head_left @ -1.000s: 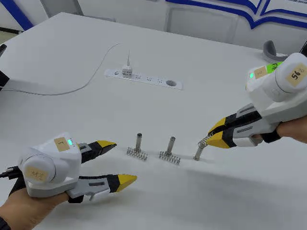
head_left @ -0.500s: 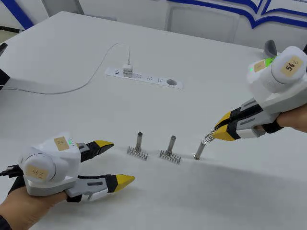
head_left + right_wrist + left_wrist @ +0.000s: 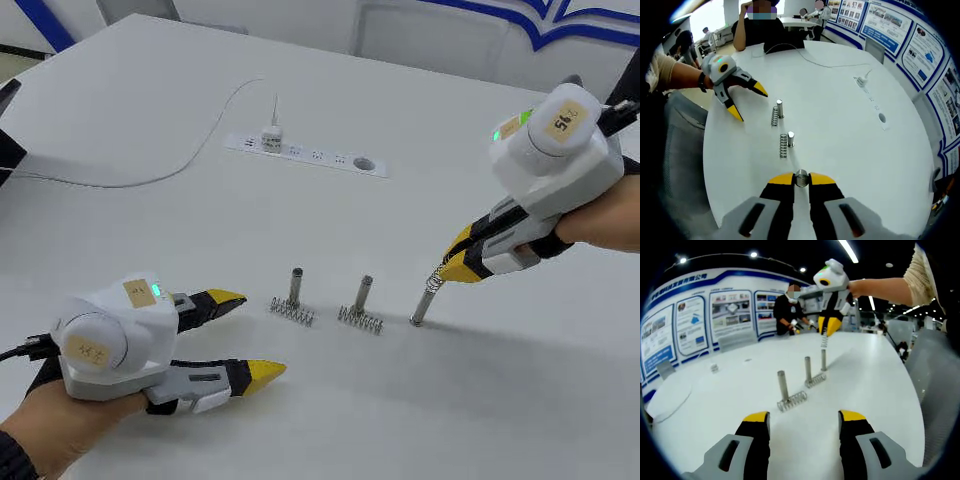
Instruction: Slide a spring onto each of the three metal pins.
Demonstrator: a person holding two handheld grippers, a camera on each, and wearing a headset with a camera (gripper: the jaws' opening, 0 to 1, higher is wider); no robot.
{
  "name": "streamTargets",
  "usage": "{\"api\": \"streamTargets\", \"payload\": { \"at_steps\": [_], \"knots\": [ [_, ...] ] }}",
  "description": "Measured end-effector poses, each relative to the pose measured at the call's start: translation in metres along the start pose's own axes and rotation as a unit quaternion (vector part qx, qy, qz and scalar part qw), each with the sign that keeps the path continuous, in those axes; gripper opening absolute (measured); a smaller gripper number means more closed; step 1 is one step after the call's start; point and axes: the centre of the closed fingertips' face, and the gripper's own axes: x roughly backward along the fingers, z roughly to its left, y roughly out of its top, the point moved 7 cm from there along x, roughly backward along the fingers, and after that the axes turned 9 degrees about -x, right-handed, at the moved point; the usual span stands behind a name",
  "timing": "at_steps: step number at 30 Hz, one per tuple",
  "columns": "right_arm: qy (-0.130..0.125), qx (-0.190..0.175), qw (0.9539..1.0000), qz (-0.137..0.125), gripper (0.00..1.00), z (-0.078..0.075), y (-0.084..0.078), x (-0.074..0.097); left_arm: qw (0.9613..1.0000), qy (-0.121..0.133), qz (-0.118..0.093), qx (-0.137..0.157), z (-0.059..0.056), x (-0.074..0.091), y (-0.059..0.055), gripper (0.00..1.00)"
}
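Three metal pins stand in a row on the white table: left pin (image 3: pixel 296 283), middle pin (image 3: pixel 363 293), right pin (image 3: pixel 421 308). A loose spring (image 3: pixel 292 311) lies at the foot of the left pin, and another spring (image 3: pixel 360 320) lies by the middle pin. My right gripper (image 3: pixel 450 270) is shut on a third spring (image 3: pixel 435 278), whose lower end meets the top of the right pin. That spring (image 3: pixel 801 178) appears end-on between the tips in the right gripper view. My left gripper (image 3: pixel 245 335) rests open and empty, left of the pins.
A white power strip (image 3: pixel 305 155) with a plug (image 3: pixel 271 137) and a grey cable (image 3: pixel 150 183) lies farther back on the table. A person (image 3: pixel 789 310) works at the far end. The table edge (image 3: pixel 910 390) runs along the right in the left gripper view.
My right gripper has risen and tipped steeper, bringing the held spring more in line above the right pin. The left gripper has stayed put; the head camera shifted slightly.
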Motion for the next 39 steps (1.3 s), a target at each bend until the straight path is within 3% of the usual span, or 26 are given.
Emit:
{"api": "streamTargets", "payload": {
  "at_steps": [26, 39],
  "knots": [
    [0.009, 0.005, 0.9987, 0.051, 0.12, -0.003, -0.005, -0.029, 1.0000, 0.003, 0.003, 0.006, 0.002, 0.002, -0.002, 0.55],
    [0.011, -0.004, 0.9982, 0.059, 0.12, -0.002, -0.010, -0.045, 0.9999, 0.003, 0.004, 0.009, 0.002, 0.003, -0.003, 0.55]
  ]
}}
